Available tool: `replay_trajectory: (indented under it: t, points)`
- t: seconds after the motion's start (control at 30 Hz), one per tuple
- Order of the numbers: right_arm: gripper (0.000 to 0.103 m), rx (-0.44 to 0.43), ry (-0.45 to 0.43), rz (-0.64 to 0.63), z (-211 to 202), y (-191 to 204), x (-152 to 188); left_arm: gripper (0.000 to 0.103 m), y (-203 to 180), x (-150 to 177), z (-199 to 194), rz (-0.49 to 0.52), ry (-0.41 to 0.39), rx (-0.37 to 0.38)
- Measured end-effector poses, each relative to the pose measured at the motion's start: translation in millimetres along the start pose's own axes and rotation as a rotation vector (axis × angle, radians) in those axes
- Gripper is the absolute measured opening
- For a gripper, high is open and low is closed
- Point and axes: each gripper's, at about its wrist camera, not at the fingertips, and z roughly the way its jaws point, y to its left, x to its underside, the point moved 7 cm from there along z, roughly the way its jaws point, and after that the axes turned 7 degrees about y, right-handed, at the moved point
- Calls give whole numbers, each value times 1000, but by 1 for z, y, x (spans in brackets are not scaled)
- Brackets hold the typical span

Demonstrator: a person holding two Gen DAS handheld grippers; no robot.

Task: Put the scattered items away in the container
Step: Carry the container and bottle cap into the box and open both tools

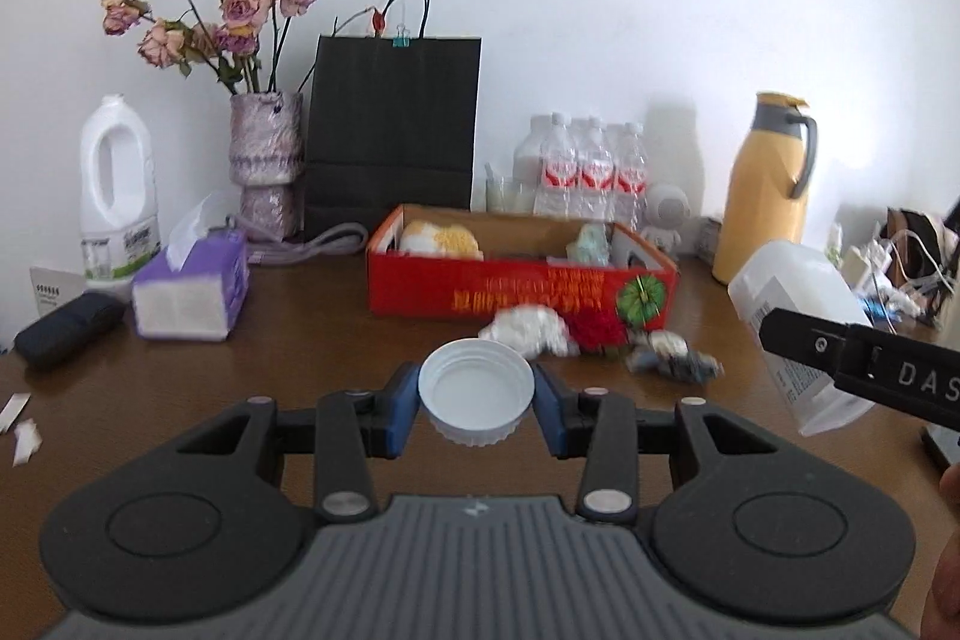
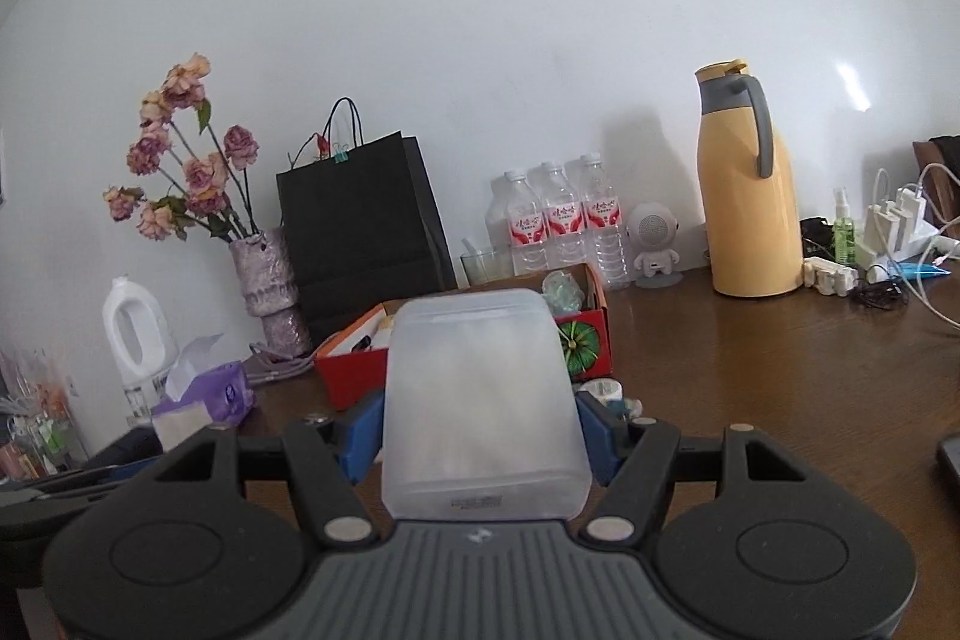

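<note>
On the brown table, against the wall, the red box lies open-topped, already holding several items. The right gripper clamps a frosted jar by its sides, raised short of the box, apparently for delivery. The left gripper pinches the white lid, hollow up. Crumpled scraps remain before the box.

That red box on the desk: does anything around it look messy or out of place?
Yes. Crumpled scraps lie loose on the table against the front of the red box: a white wad, a red piece and a dark crumpled wrapper. The print on the box's front reads upside down from the left wrist view.
</note>
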Motion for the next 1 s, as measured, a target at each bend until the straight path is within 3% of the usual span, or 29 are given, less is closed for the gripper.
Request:
replay_trajectory:
  t: [0.13, 0.2, 0.3, 0.43, 0.57, 0.7, 0.8, 0.9, 0.97, 1.0]
  points:
    - [65, -16, -2, 11, 44, -7, -44, 41, 5, -52, 53, 21, 7, 17]
    - [65, -12, 26, 18, 76, -14, -73, 41, 5, -84, 91, 32, 37, 60]
    - [65, -30, 123, 51, 136, -26, -116, 41, 1, -133, 161, 35, 127, 137]
    - [65, -48, 325, 136, 229, -37, -153, 41, -15, -173, 266, 48, 291, 191]
    - [65, 24, 518, 152, 311, -41, -153, 41, -28, -172, 360, 46, 452, 178]
    - [65, 141, 640, 132, 362, -57, -135, 41, -34, -146, 418, 52, 590, 180]
    - [66, 201, 695, 75, 383, -66, -120, 45, -35, -136, 436, 59, 617, 169]
    - [66, 214, 745, 95, 390, -73, -113, 52, -30, -142, 434, 38, 626, 205]
    - [70, 187, 760, 131, 387, -73, -116, 68, -26, -149, 425, 83, 603, 186]
    - [71, 182, 755, 141, 385, -74, -121, 71, -22, -153, 420, 101, 592, 178]
